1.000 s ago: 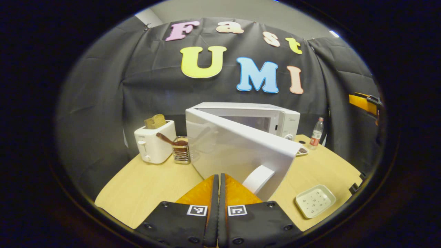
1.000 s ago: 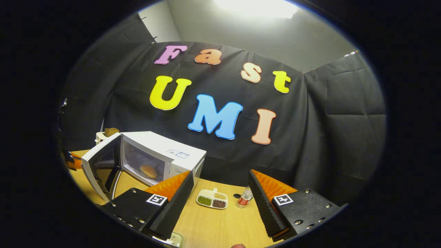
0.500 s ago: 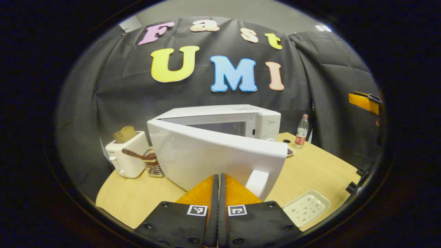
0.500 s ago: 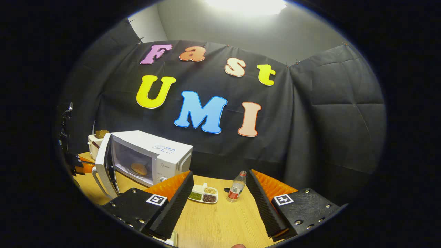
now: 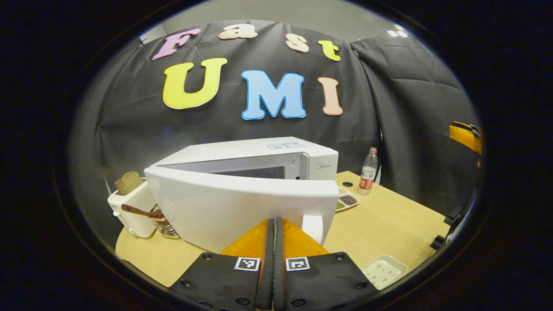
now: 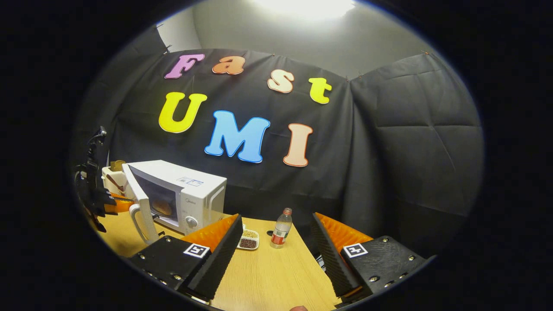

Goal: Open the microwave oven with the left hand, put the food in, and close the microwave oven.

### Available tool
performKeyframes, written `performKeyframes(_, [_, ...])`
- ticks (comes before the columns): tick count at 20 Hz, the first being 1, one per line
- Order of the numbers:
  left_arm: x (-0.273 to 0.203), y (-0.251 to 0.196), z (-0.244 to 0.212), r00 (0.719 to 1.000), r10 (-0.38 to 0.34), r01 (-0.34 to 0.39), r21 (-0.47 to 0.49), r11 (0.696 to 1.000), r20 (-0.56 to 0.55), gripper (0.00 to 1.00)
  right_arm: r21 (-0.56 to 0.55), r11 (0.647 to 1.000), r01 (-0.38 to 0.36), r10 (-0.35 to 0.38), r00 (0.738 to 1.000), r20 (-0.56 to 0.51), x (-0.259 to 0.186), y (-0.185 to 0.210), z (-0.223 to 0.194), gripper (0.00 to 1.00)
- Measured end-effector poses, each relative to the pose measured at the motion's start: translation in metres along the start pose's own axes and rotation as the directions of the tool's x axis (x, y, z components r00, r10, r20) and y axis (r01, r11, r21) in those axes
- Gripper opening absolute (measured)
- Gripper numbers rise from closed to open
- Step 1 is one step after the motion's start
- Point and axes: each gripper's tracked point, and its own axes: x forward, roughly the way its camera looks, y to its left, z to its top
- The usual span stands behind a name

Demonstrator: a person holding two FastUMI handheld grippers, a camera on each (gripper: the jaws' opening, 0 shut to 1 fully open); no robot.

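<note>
Left gripper view shows your left claw (image 5: 273,224) squeezed tight with nothing between its fingers, its tips right up against the white door (image 5: 242,209) of the microwave (image 5: 259,157), and the door stands only a little way open, with a thin gap along its top edge. Bare counter (image 5: 384,224) lies to the right of the door, out to the small dish of beans (image 5: 345,201), the bottle (image 5: 367,171) and the white tray (image 5: 384,271) near the front edge. Right gripper view shows your right claw (image 6: 276,242) spread wide and holding nothing above open counter, and the round brown food (image 6: 160,208) sits inside the microwave behind the door's window.
</note>
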Motion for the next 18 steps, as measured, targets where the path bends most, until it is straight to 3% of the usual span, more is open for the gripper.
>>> performKeyframes(11, [0.067,-0.004,0.024,1.000,0.019,-0.019,0.028,0.999,0.008,0.08,0.009,0.999,0.051,-0.050,0.998,-0.041,-0.002,-0.026,-0.018,0.97])
performKeyframes(18, [0.101,-0.004,0.035,0.999,0.049,-0.049,-0.009,0.999,0.015,0.08,0.022,0.998,0.062,-0.061,0.996,-0.061,0.001,-0.036,-0.026,0.97])
